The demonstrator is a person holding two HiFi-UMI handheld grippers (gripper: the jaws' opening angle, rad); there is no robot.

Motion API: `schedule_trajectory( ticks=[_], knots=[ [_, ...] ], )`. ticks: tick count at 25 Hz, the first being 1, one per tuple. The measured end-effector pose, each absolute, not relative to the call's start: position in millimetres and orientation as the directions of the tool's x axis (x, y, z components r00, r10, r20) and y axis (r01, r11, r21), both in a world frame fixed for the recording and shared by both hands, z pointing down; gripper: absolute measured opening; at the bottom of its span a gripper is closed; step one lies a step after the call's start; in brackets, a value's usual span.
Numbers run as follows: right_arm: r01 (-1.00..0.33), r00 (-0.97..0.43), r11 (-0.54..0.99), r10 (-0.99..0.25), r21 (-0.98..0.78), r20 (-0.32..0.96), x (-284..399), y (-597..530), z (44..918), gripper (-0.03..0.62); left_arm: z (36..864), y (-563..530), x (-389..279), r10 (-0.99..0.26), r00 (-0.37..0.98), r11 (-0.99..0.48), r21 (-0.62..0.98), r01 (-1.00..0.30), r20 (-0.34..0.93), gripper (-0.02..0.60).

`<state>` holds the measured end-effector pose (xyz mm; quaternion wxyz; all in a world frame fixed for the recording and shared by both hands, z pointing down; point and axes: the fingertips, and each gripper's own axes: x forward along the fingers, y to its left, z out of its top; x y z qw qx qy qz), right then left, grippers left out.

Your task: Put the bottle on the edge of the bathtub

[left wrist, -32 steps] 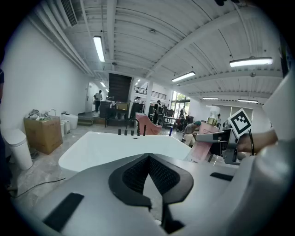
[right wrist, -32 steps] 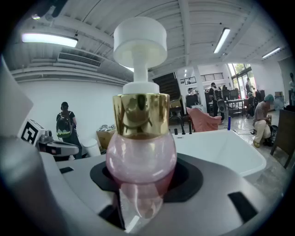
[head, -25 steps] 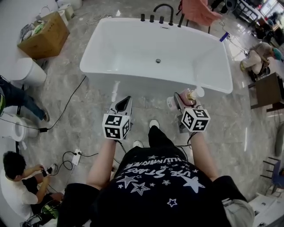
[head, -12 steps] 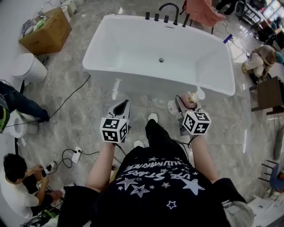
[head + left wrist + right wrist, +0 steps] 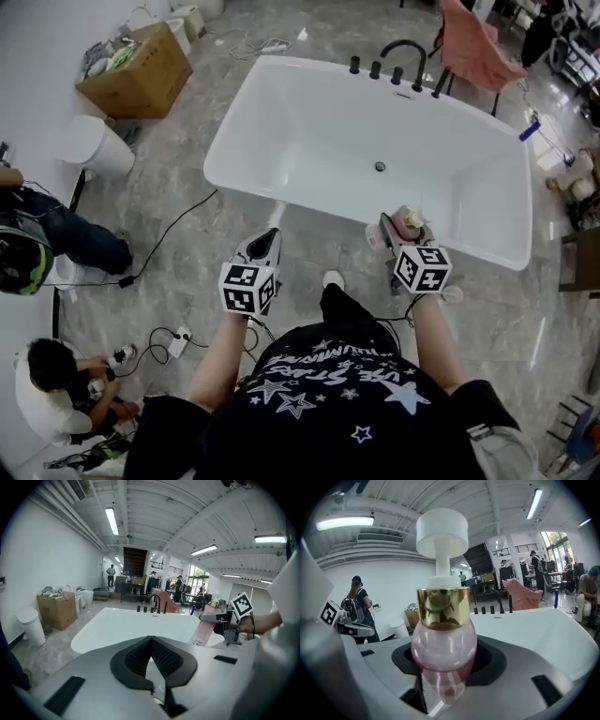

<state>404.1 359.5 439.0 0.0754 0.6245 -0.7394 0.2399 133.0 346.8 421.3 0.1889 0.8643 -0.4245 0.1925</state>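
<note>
A pink bottle (image 5: 409,223) with a gold collar and a white pump top stands upright between the jaws of my right gripper (image 5: 398,227), which is shut on it. In the head view the bottle overlaps the near rim of the white bathtub (image 5: 309,122). The right gripper view shows the bottle (image 5: 443,644) close up, the tub (image 5: 534,625) behind it. My left gripper (image 5: 265,239) hangs over the floor short of the tub, shut and empty. The left gripper view looks past its jaws (image 5: 150,644) to the tub (image 5: 136,625) and the bottle (image 5: 204,632).
Black tap fittings (image 5: 398,61) stand on the tub's far rim, a pink chair (image 5: 473,47) behind them. At the left are a cardboard box (image 5: 141,70), a white bin (image 5: 94,145), floor cables (image 5: 159,234) and two people (image 5: 56,394).
The person has stepped toward the tub. The right gripper with the bottle has come from just short of the near rim to over it. The left gripper moved along, still shut.
</note>
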Motion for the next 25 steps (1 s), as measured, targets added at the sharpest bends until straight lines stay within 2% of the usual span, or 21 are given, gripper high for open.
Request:
schedule_trajectory(
  ticks=[10,19,25],
  knots=[
    [-0.932,-0.317,0.216,-0.876,-0.29,0.365,408.0,235.4,433.9,0.221,408.6,256.2,139.9,-0.754,0.47,-0.467,0.127,-0.875,0.459,0.015],
    [-0.905,-0.397,0.285,-0.833,-0.315,0.387,361.1,176.3,451.3,0.222,417.2,227.9,76.6,-0.799,0.361,-0.344,0.128,-0.93,0.48,0.015],
    [-0.919,-0.368,0.26,-0.837,-0.297,0.404,325.5,133.5,456.4,0.221,443.4,170.8,33.7,-0.773,0.385,-0.345,0.176,-0.922,0.505,0.015]
  ],
)
